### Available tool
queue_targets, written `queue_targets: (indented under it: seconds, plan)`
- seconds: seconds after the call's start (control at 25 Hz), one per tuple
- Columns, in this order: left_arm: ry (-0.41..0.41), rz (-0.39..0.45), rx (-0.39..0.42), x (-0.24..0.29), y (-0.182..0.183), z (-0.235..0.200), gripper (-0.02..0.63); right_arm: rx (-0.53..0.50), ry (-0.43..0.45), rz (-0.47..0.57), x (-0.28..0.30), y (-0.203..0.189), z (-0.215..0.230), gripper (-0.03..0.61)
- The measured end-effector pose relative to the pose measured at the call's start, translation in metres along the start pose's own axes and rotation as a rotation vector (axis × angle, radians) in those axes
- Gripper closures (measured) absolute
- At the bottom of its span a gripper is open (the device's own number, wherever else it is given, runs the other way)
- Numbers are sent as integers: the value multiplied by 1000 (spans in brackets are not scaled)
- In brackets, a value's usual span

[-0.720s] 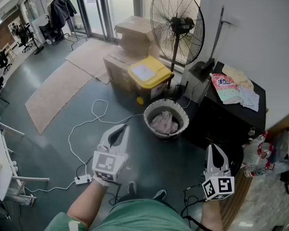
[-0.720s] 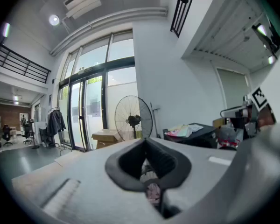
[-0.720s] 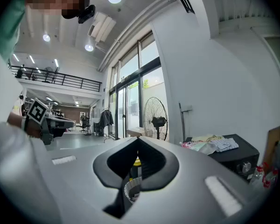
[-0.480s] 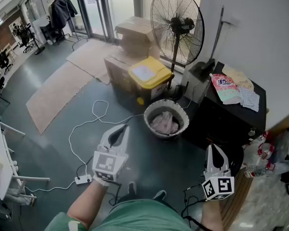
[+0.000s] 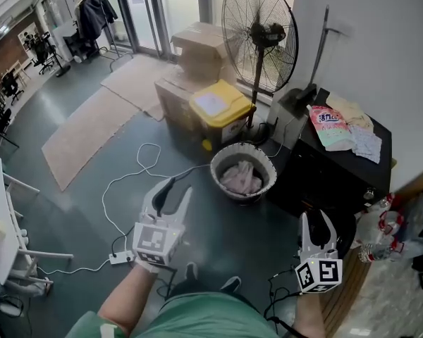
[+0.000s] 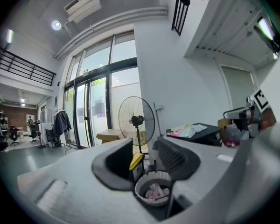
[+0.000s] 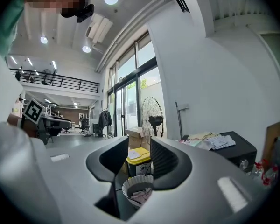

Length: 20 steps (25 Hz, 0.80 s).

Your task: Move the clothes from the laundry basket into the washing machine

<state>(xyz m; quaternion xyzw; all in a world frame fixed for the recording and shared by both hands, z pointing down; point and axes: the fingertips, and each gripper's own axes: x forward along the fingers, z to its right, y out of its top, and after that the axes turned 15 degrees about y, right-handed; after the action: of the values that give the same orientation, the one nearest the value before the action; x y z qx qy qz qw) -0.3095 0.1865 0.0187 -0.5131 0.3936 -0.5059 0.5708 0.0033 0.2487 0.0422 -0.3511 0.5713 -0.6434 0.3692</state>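
Beyond left tool (image 5: 171, 191), laundry basket (image 5: 216, 173)

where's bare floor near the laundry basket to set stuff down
Bare grey floor lies on the near side of the round white laundry basket. Left of it a white cable loops across the floor. Behind it the yellow-lidded bin, cardboard boxes and black pedestal fan crowd in.
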Motion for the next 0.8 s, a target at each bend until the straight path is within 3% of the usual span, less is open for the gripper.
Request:
queue_targets:
  seconds: [0.48, 0.8]
  plan:
    - [62, -76, -33, -12, -27, 6, 437, -4, 81, -49, 13, -25, 16, 439]
    - [47, -81, -59, 40, -47, -21, 438, -10, 63, -81, 65, -26, 21, 439]
